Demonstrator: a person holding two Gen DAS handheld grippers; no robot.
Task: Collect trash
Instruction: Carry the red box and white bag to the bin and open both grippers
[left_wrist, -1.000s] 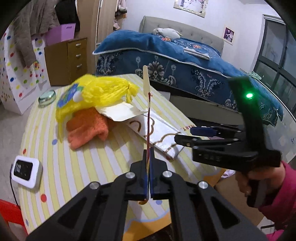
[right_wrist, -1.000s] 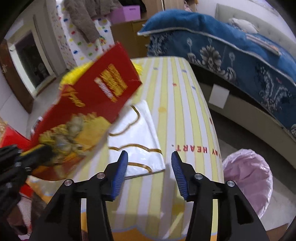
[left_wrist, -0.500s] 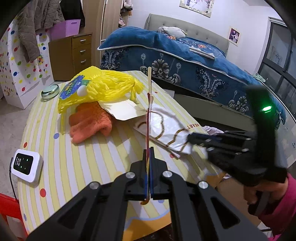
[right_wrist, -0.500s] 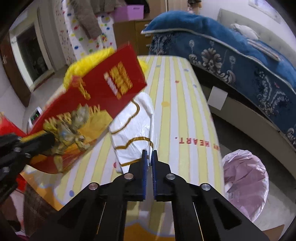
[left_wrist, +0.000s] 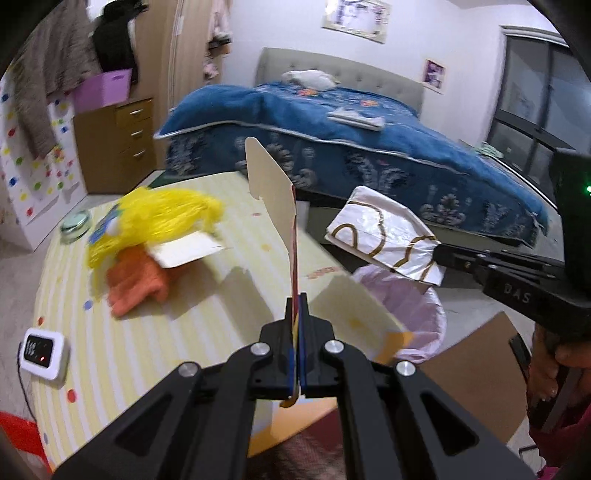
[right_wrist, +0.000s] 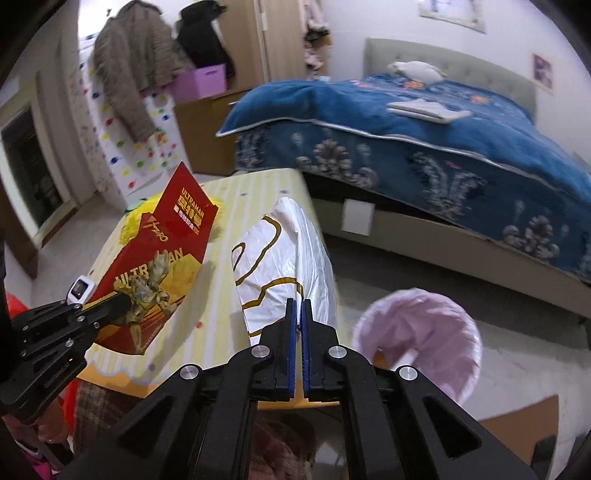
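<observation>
Two pieces of trash, both held clear of my striped table (left_wrist: 155, 332): my left gripper (left_wrist: 297, 332) is clamped on a flat red "ULTRAMAN" carton (right_wrist: 155, 273); my right gripper (right_wrist: 298, 332) pinches a glossy white, gold-lined wrapper (right_wrist: 284, 258) beside the pink-lined bin (right_wrist: 417, 325).

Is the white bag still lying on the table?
No, the right gripper holds the white bag in the air near the pink-lined bin.
</observation>
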